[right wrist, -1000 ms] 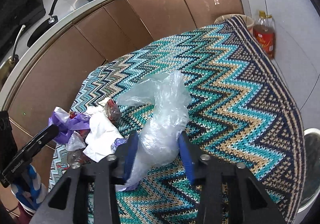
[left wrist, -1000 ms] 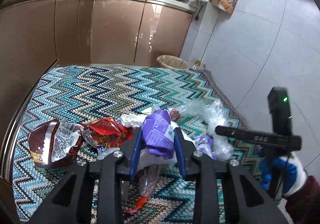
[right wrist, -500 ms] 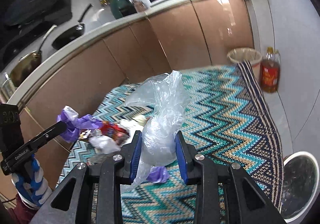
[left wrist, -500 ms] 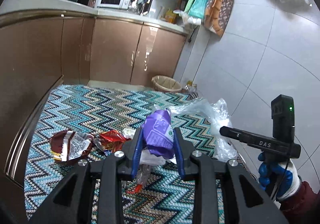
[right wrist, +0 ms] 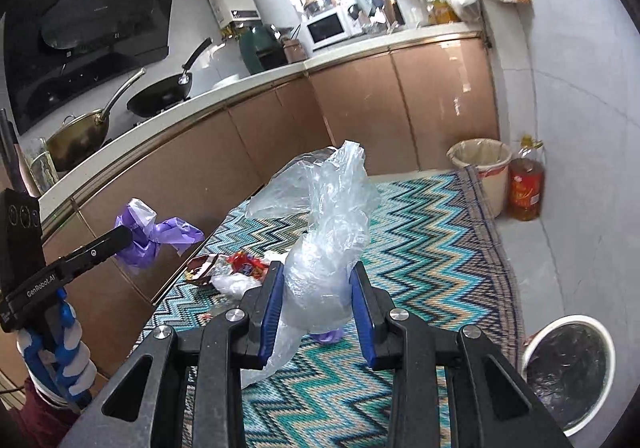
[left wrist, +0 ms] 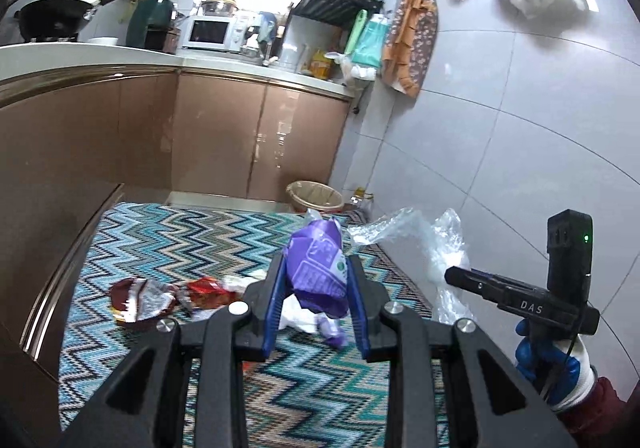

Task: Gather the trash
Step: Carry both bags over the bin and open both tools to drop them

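Kitchen floor under a zigzag rug [left wrist: 168,248], brown cabinets behind, tiled wall at right. Low centre of the left view: left gripper [left wrist: 318,304] pinching a purple wrapper [left wrist: 320,272], lifted clear of the rug. Low centre of the right view: right gripper [right wrist: 318,302] clamped on a clear bag [right wrist: 324,232], its loose tail dangling below the pads. Beyond, left on the rug: brown packet [left wrist: 140,298], red wrapper [left wrist: 208,290], white tissue [left wrist: 298,318], a purple scrap [left wrist: 332,330]. Farther out: lined bin [right wrist: 480,163] in the far corner beside an oil bottle [right wrist: 526,187], a second bin [right wrist: 568,368] at lower right. Risks, judged: slick film sliding from a light pinch; dangling tail snagging a bin rim, spilling outside; bottle knocked on approach to the corner bin; small scrap overlooked.
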A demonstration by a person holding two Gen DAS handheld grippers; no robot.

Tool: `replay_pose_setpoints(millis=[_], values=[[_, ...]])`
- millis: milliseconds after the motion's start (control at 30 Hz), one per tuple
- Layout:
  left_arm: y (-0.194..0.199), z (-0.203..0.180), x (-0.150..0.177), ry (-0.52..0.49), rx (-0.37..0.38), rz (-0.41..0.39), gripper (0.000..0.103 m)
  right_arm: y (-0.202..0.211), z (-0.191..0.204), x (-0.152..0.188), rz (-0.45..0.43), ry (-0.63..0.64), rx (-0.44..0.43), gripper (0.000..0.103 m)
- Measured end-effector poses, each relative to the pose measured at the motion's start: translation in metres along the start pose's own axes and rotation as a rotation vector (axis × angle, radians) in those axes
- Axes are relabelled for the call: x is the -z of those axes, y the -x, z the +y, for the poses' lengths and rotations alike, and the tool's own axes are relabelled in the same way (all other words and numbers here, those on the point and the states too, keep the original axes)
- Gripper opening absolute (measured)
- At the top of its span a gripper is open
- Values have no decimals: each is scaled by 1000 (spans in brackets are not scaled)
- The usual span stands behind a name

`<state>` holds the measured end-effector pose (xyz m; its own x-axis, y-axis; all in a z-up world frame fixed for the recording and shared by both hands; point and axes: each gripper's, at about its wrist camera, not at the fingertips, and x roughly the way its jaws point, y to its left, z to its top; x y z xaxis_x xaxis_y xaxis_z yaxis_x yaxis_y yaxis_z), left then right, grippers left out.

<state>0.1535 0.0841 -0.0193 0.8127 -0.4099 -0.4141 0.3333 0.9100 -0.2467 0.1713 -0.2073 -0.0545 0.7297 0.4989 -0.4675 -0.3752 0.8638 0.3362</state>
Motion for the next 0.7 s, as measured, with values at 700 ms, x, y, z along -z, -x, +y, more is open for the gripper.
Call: replay_pose_setpoints(millis=[700], values=[[-202,-218,28,-216,334,386,28,94,-202,67,-17,-255,419,31]])
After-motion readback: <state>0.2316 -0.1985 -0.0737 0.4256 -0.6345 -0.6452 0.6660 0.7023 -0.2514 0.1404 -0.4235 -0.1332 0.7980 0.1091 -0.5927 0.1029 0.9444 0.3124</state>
